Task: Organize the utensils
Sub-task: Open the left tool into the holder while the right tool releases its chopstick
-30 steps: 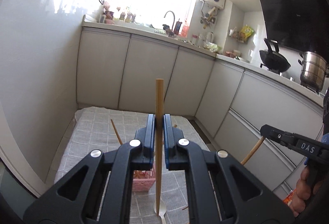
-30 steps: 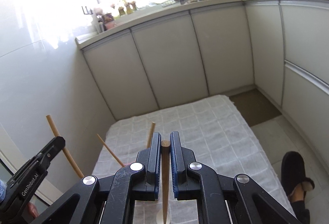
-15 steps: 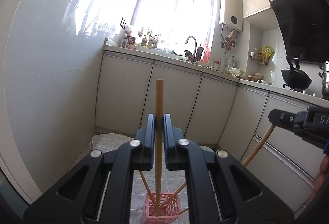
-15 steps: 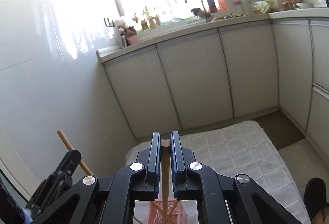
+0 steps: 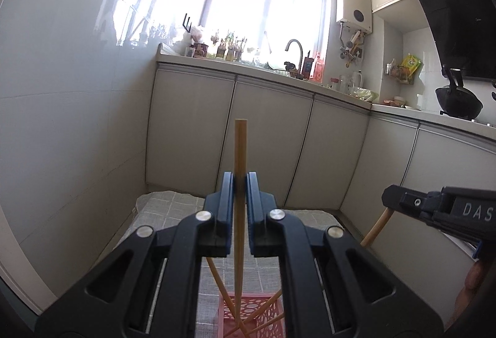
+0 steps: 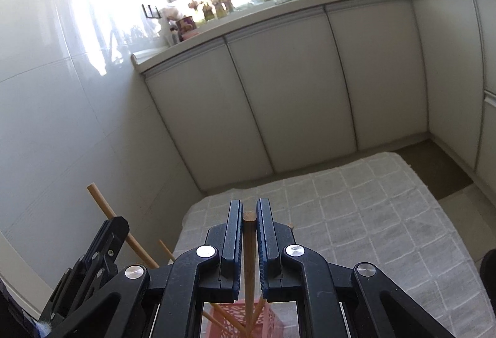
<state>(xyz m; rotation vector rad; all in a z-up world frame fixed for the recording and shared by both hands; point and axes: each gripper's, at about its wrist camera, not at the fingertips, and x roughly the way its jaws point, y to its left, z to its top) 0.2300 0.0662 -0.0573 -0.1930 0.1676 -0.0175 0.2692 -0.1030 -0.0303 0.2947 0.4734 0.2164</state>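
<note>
A: Chopstick (image 5: 240,170) in the left gripper (image 5: 239,183) stands almost upright. The two blue jaws are closed on its middle part, the top end rises above them, and the lower end goes down into the pink perforated basket (image 5: 272,317).

B: And the right gripper (image 6: 249,215)?

A: It holds a second wooden stick (image 6: 249,263) in the same way. The jaws are pressed on it close to its top end, so only the round tip shows between them. The lower end also reaches the pink basket (image 6: 272,319). I cannot tell if it is a chopstick or a handle of some other utensil.

B: Is something already in the basket?

A: Yes, several more chopsticks (image 5: 263,311) lean inside it and cross each other. How many, I cannot count.

B: Where does the basket stand?

A: On a grey checked cloth (image 6: 372,214), near its front edge. The cloth covers a low surface in the kitchen corner, just beside the white cabinet doors (image 6: 279,96).

B: Do the two grippers see each other?

A: Yes. In the left wrist view the right gripper (image 5: 387,200) comes from the right side with its stick (image 5: 375,228) tilted. In the right wrist view the left gripper (image 6: 119,221) is at the lower left with its chopstick (image 6: 99,201) tilted too.
</note>
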